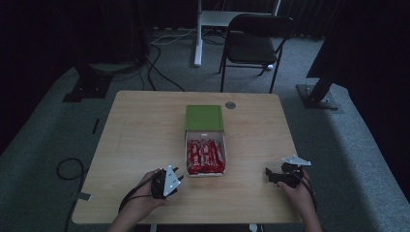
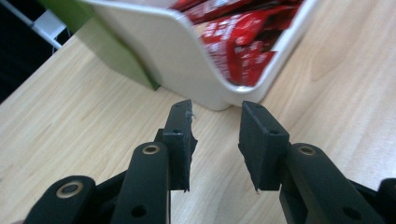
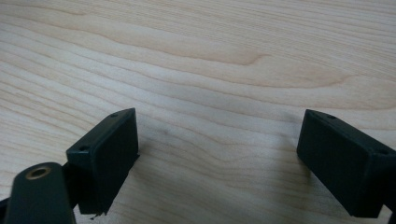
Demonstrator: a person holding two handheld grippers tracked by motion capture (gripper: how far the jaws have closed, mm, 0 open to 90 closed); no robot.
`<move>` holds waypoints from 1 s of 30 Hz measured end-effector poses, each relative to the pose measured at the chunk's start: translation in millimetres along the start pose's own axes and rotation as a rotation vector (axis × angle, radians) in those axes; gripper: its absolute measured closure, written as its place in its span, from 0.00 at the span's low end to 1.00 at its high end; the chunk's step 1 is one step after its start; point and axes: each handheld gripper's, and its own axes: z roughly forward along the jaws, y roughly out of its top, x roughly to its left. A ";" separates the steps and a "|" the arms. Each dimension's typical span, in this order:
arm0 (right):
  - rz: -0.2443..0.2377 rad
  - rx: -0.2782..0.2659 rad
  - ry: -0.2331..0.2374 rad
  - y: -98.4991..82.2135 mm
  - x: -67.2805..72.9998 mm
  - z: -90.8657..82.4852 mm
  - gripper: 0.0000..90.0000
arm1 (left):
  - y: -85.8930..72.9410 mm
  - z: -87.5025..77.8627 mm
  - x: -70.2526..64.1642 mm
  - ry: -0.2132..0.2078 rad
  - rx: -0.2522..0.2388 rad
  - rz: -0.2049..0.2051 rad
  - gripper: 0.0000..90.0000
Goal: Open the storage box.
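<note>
A white open box (image 1: 187, 153) of red wrapped bars (image 1: 206, 156) lies at the table's middle, its green lid (image 1: 204, 117) folded back behind it. My left gripper (image 1: 179, 180) rests just off the box's near left corner. In the left gripper view its jaws (image 2: 215, 109) stand a narrow gap apart with nothing between them, pointing at the box's white wall (image 2: 177, 56) and the bars (image 2: 238, 51). My right gripper (image 1: 269, 175) sits near the table's front right. Its jaws (image 3: 219, 121) are wide apart over bare wood.
The wooden table (image 1: 140, 130) has a round cable hole (image 1: 230, 105) behind the lid. A black folding chair (image 1: 254, 43) and a white desk leg (image 1: 197, 38) stand beyond the far edge. Cables lie on the carpet at left.
</note>
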 end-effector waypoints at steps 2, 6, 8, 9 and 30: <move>0.000 0.000 0.000 0.0 0.0 0.0 0.13 | -11.6 4.2 9.5 -0.006 -0.005 -0.076 0.73; 0.000 0.000 0.000 0.0 0.0 0.0 0.13 | -17.2 5.9 13.5 0.001 -0.005 -0.094 0.71; 0.000 0.000 0.000 0.0 0.0 0.0 0.13 | -27.7 8.1 21.6 0.017 -0.005 -0.140 0.71; 0.000 0.000 0.000 0.0 0.0 0.0 0.13 | -29.8 8.5 23.2 0.025 -0.005 -0.148 0.71; -0.001 0.000 0.000 0.0 -0.1 0.0 0.13 | -60.0 9.1 56.2 0.090 -0.001 -0.379 0.44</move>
